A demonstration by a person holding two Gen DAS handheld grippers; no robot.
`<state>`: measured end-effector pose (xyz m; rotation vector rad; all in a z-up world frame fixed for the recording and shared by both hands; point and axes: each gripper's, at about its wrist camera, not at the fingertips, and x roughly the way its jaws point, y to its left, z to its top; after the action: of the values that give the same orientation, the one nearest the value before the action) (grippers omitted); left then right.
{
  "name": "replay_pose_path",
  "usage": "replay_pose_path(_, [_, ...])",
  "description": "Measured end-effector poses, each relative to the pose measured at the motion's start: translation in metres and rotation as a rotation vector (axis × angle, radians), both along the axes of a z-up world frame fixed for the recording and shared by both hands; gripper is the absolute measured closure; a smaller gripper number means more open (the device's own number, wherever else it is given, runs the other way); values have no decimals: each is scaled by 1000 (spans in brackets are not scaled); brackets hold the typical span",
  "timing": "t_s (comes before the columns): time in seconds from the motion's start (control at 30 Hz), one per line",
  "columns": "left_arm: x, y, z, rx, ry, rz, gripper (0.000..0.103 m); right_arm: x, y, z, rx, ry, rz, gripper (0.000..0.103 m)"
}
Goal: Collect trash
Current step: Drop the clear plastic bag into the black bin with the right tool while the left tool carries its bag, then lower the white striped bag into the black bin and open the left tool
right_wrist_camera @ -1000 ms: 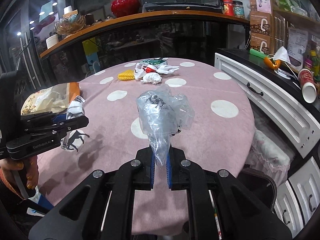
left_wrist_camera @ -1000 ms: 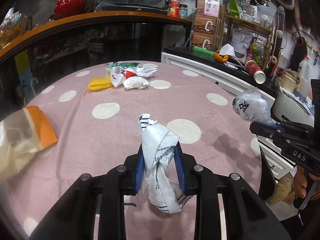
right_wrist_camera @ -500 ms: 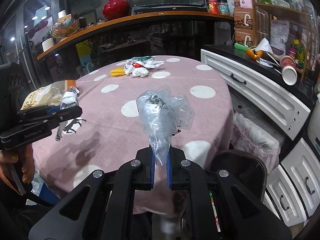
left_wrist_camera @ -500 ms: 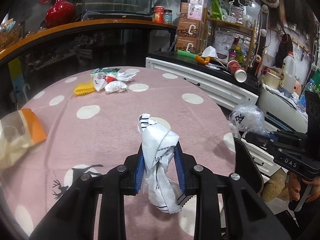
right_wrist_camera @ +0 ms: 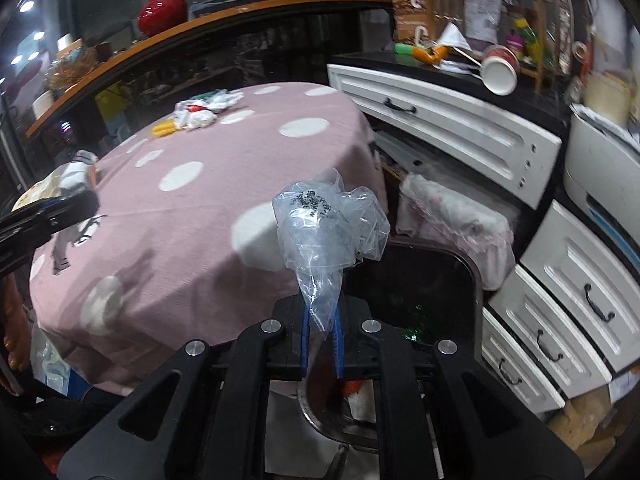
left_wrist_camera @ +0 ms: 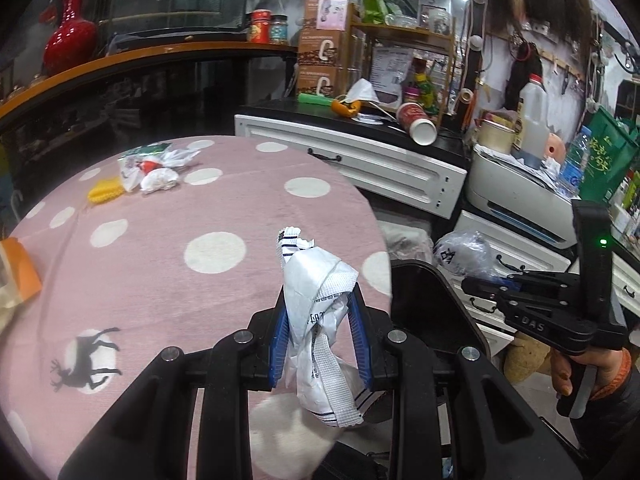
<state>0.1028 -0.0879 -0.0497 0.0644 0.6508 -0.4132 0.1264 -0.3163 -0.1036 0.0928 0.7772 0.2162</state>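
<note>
Carry-to-bin step: left gripper (left_wrist_camera: 320, 334) pinched white wrapper (left_wrist_camera: 320, 300); right gripper (right_wrist_camera: 320, 340) pinched clear bag (right_wrist_camera: 326, 232). Next: position over dark bin (right_wrist_camera: 432, 280), lower centre, then release.

Left gripper (left_wrist_camera: 320, 344): blue pads clamped on crumpled white wrapper (left_wrist_camera: 318, 320), over near edge of table (left_wrist_camera: 200, 280).
Wrapper: sticks up past fingertips, tail hangs below.
Table: round, pink cloth with white dots, deer print near the near-left edge.
Far edge: trash pile (left_wrist_camera: 150, 168) of white scraps, green packet, yellow piece.
Left edge: orange-and-tan bag (left_wrist_camera: 16, 280), cut off by frame.
Right gripper (left_wrist_camera: 476, 284): beyond table's right edge, pinching clear plastic bag (left_wrist_camera: 464, 254); hand (left_wrist_camera: 580, 368) on handle.
Below right edge: dark bin (left_wrist_camera: 436, 300).
</note>
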Motion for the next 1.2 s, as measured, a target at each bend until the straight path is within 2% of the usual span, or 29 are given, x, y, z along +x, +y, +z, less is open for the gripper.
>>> replay_pose_path(0.53, [-7, -47, -14, 46, 20, -102, 75, 34, -51, -111, 23, 279, -190, 91])
replay_pose_path(0.63, [-9, -51, -17, 52, 26, -113, 75, 34, -59, -126, 33, 328, -219, 67])
replay_pose_path(0.67, [-9, -53, -18, 54, 27, -118, 75, 33, -61, -128, 37, 330, -228, 51])
replay_pose_path(0.7, [-10, -55, -19, 57, 29, -122, 75, 31, -62, -129, 40, 327, -238, 41])
replay_pose_path(0.9, [-12, -66, -25, 76, 42, -152, 75, 26, -69, -113, 41, 272, -275, 39])
replay_pose_path(1.2, [-9, -94, -38, 109, 76, -229, 75, 12, -93, -60, 57, 122, -363, 36])
